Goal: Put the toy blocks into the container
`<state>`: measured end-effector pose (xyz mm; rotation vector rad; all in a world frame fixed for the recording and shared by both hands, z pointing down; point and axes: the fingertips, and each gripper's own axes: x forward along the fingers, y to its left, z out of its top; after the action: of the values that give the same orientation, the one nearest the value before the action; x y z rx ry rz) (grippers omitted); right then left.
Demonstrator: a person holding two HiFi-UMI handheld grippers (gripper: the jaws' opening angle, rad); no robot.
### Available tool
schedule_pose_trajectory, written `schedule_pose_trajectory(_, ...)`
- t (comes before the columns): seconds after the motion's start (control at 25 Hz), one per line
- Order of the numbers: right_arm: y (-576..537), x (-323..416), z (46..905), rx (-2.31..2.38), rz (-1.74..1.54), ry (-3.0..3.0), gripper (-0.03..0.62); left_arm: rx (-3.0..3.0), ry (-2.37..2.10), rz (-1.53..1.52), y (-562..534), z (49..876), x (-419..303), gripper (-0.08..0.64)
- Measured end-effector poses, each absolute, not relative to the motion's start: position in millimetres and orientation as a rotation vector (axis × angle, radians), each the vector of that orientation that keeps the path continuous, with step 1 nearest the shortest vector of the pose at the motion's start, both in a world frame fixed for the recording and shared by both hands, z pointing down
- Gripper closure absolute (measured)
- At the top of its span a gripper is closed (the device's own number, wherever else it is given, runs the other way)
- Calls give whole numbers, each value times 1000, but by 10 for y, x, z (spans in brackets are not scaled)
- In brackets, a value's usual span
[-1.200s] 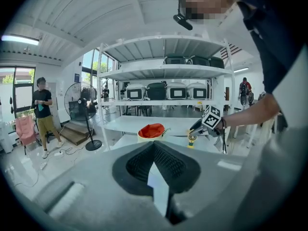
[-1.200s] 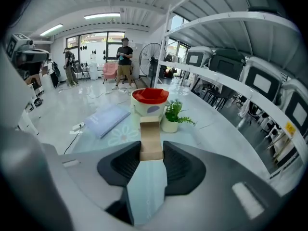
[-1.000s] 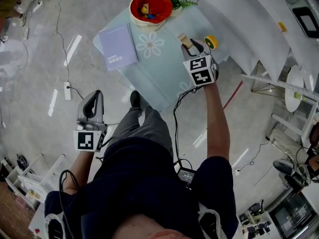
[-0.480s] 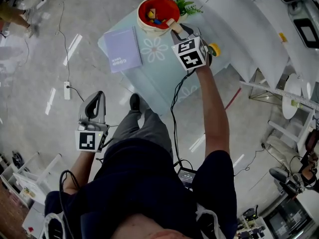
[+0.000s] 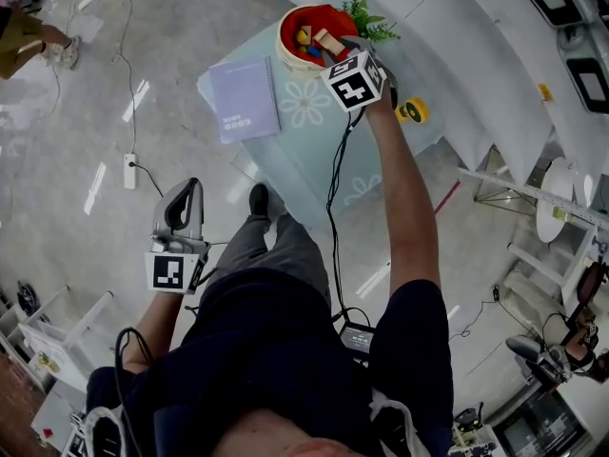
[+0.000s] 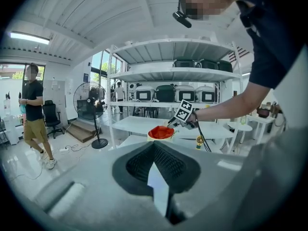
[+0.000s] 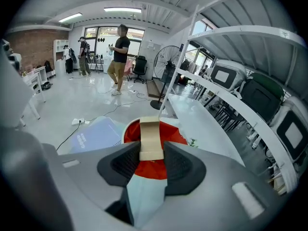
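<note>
My right gripper (image 5: 335,55) is at the top centre of the head view, reaching over the red bowl (image 5: 284,44), and its own view shows the jaws clamped on a tan wooden block (image 7: 150,138) that stands upright between the pads and sticks out past the tips. Behind the block in the right gripper view the red inside of the bowl (image 7: 175,134) fills the middle of the frame, so the block hangs above the bowl's opening and is not resting on anything I can see. From the head view, other blocks (image 5: 305,40) already lie in the bowl, a yellow one and a blue one among them. The bowl sits at the far edge of the pale green table (image 5: 314,150), with a small plant (image 5: 366,17) just beside it at upper right, a lilac notebook (image 5: 245,99) to its left, and a yellow roll (image 5: 413,112) near the table's right edge. My left gripper (image 5: 190,188) is at the lower left of the head view, off the table and over the floor, well apart from the bowl; in its own view the jaws are closed with nothing between them, and the bowl (image 6: 161,133) shows small in the centre beyond them.
</note>
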<state>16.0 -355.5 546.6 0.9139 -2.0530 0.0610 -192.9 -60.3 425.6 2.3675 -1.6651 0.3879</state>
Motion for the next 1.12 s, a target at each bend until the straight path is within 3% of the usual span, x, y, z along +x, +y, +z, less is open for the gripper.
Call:
schedule_pose_trajectory(0.96, -3961, -63, 5909, 898, 46, -2000, 438, 2301, -1710, 393, -600, 4328, -2171, 558)
schedule_pose_trajectory(1.12, -4006, -95, 5877, 939, 27, -2049, 259, 2297, -1710, 391, -594, 4339, -2190, 558)
